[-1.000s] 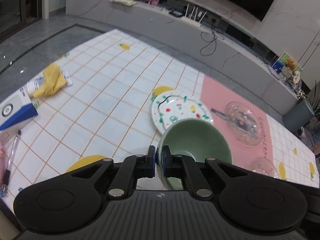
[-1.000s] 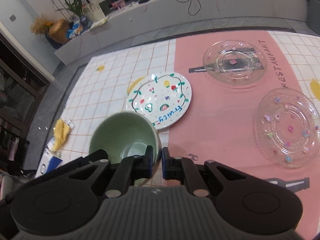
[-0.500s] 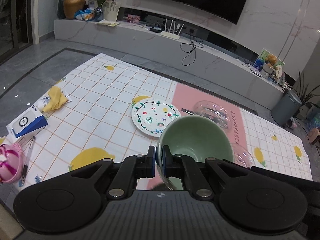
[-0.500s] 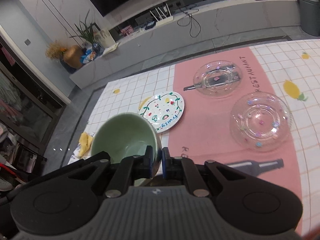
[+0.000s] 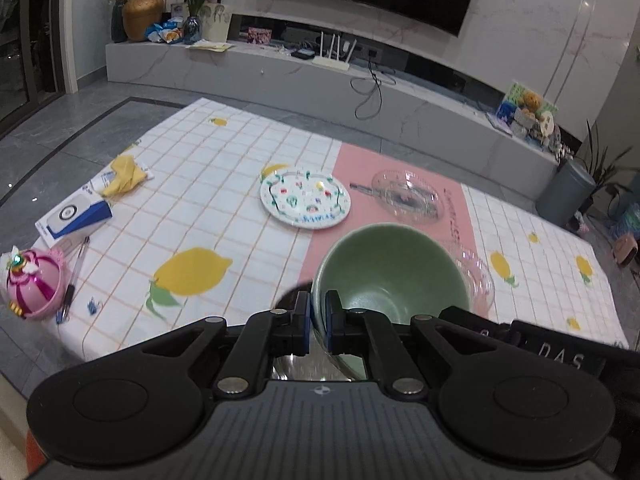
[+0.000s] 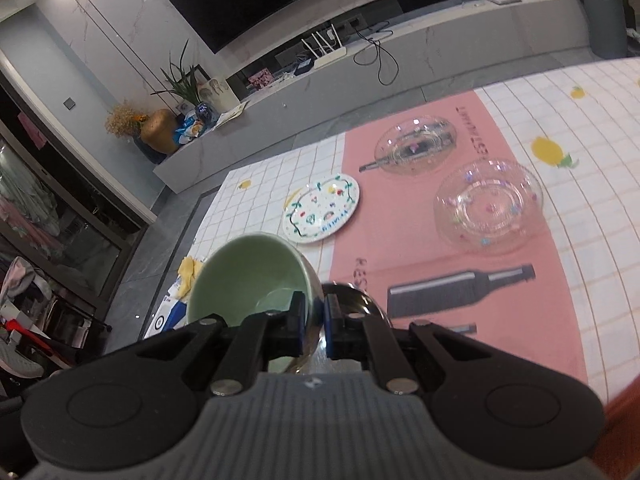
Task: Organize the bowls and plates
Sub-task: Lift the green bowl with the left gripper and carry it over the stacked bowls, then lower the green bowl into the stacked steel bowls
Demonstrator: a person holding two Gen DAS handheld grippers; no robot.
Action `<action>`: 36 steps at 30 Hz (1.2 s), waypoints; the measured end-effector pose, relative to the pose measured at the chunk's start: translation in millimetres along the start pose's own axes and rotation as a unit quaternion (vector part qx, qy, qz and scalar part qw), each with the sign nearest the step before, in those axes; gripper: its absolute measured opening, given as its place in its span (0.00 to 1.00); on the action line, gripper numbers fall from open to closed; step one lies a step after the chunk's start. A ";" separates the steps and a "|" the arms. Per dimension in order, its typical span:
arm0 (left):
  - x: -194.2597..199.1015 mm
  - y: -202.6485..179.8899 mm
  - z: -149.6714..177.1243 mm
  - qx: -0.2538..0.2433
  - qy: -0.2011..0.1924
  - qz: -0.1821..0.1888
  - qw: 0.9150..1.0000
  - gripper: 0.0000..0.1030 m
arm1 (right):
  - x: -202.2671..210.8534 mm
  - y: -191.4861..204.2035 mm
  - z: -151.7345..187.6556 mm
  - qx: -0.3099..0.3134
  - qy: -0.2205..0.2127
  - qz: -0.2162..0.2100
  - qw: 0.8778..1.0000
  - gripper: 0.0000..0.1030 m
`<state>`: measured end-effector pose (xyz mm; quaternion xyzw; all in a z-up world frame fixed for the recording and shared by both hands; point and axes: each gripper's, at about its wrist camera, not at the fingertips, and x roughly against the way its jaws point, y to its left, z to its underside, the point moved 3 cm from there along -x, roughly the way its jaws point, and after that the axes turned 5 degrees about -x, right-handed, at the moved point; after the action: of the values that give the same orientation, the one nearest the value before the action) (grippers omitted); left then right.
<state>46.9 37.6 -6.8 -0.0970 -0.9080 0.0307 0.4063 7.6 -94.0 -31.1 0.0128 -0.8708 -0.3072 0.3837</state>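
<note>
Two hand-held grippers pinch the same green bowl (image 5: 390, 272) by its rim, one on each side. The left hand-held gripper (image 5: 318, 322) has its jaws pressed onto the bowl's near-left wall, one finger inside and one outside. The right hand-held gripper (image 6: 314, 326) clamps the opposite edge of the bowl (image 6: 252, 280) the same way. The bowl is lifted clear of the checked cloth (image 5: 208, 216), tilted a little, its hollow empty and facing up.

Beneath the bowl, between the fingers in the right wrist view, a shiny metal surface (image 6: 352, 300) shows; what it belongs to is unclear.

Farther out on the cloth lies a white painted plate (image 5: 305, 199), flat, beside the edge of the pink panel (image 6: 404, 248). On that pink panel sit two clear glass dishes well apart from the bowl: one farther away (image 6: 416, 145) and one nearer (image 6: 489, 208). In the left wrist view the nearer glass dish (image 5: 478, 276) is partly hidden behind the bowl.

Off to the left edge of the cloth are a yellow rag (image 5: 124, 174), a blue and white box (image 5: 74, 216), a pen (image 5: 74, 276) and a pink round toy (image 5: 34, 284).
</note>
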 end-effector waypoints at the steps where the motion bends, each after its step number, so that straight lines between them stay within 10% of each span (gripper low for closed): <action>1: -1.3 -0.7 3.9 -0.001 0.006 0.002 1.000 0.08 | 1.1 -3.0 2.2 -0.002 0.002 0.001 1.000 0.07; 36: -61.5 5.8 32.2 -0.033 0.071 -0.033 0.996 0.10 | -67.8 -29.7 22.9 0.026 0.055 0.034 0.998 0.06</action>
<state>63.8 31.7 -74.0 -0.0825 -0.8800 -0.0193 0.4674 33.6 -88.6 -103.9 0.0099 -0.8559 -0.2703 0.4407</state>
